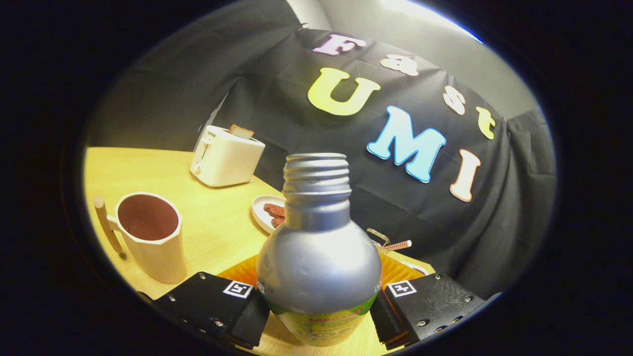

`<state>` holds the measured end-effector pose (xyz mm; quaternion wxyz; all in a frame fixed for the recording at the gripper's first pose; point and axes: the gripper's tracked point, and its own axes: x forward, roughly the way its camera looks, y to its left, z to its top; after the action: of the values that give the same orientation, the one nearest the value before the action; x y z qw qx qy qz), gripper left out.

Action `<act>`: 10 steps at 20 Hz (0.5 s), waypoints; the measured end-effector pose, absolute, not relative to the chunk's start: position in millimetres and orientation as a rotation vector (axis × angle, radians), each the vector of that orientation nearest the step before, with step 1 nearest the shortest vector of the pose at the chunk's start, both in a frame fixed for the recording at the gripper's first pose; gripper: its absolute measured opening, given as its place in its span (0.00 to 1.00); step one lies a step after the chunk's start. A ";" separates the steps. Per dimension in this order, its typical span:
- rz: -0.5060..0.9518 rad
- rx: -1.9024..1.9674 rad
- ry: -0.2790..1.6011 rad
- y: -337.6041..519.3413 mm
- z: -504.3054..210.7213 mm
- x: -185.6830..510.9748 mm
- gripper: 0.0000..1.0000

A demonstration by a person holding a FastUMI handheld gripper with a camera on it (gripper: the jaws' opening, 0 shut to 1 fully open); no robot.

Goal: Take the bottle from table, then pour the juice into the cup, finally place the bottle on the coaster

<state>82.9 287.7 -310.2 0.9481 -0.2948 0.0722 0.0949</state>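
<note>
From the gripper view I see my fingers (319,309) pinching the silver bottle (319,262) from both sides at its lower body, cap off, neck upright between them. Behind its base lies an orange coaster (395,272). On the wooden worktop (217,222), off to the left, stands the cup (151,235) with dark juice inside. Beyond sit a toaster (225,155) and a small plate (264,212).

The two-finger gripper (319,309) is seen tilted, the scene beyond it slanting. Its fingers are closed from either side on the lower body of a silver metal bottle with an uncapped threaded neck (319,257), and both pads (253,316) are pressed against it.
</note>
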 end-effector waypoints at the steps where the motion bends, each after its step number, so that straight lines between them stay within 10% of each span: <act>1: 0.191 -0.636 0.143 290.5 -311.2 84.5 0.83; 10: 0.222 -0.907 0.130 304.1 -335.1 89.3 0.83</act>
<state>89.3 304.1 -335.1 0.8909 -0.4371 0.0625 0.1070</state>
